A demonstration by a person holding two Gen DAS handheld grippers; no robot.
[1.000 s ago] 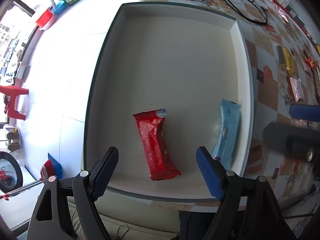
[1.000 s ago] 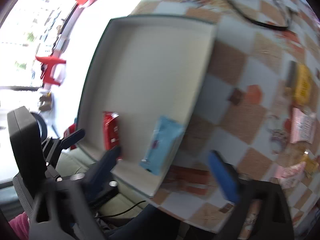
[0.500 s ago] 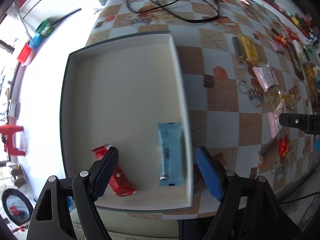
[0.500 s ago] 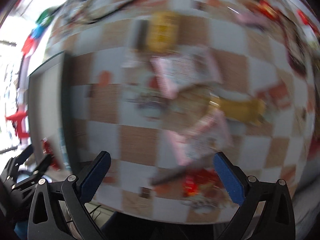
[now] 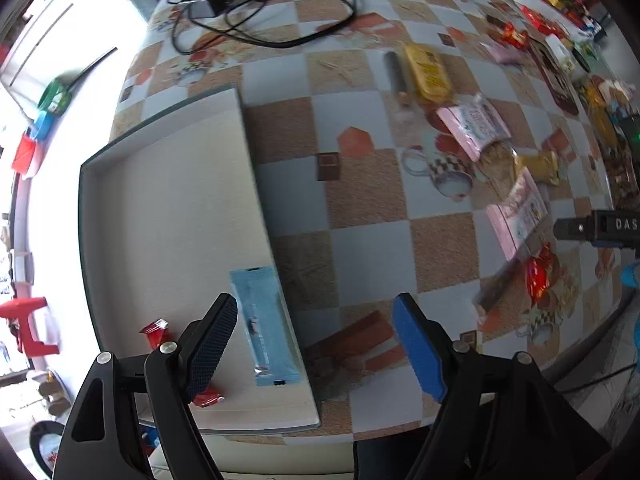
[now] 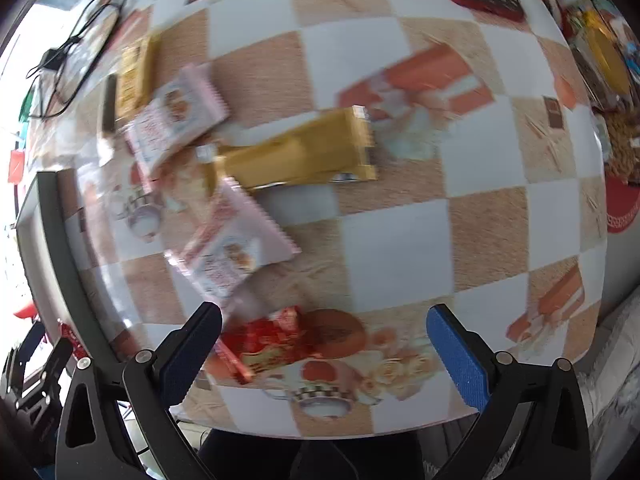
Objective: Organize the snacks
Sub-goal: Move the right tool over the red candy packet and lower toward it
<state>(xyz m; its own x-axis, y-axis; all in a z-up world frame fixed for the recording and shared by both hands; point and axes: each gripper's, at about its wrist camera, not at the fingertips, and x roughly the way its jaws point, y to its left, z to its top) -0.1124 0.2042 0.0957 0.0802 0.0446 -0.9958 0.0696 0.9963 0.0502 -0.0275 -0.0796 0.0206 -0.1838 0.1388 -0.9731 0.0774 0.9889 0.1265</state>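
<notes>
A shallow white tray (image 5: 160, 216) lies at the table's left; a light blue snack bar (image 5: 264, 328) and a red packet (image 5: 158, 330) lie in its near end. My left gripper (image 5: 314, 344) is open and empty above the tray's near right corner. My right gripper (image 6: 324, 354) is open and empty over loose snacks: a red packet (image 6: 268, 344) by its left finger, a pink packet (image 6: 232, 248), a gold bar (image 6: 296, 156) and another pink packet (image 6: 176, 116). The same snacks show in the left wrist view, the pink packet (image 5: 516, 216) among them.
A black cable and charger (image 5: 256, 16) lie at the table's far side. A yellow packet (image 5: 426, 72) and more snacks crowd the far right (image 5: 560, 40). The table's near edge (image 6: 360, 432) is close below my right gripper. The tray edge (image 6: 60, 240) shows at left.
Both grippers have swung right: the left from over the tray's middle to its near right corner, the right from the tray to the loose snacks. Both stay open.
</notes>
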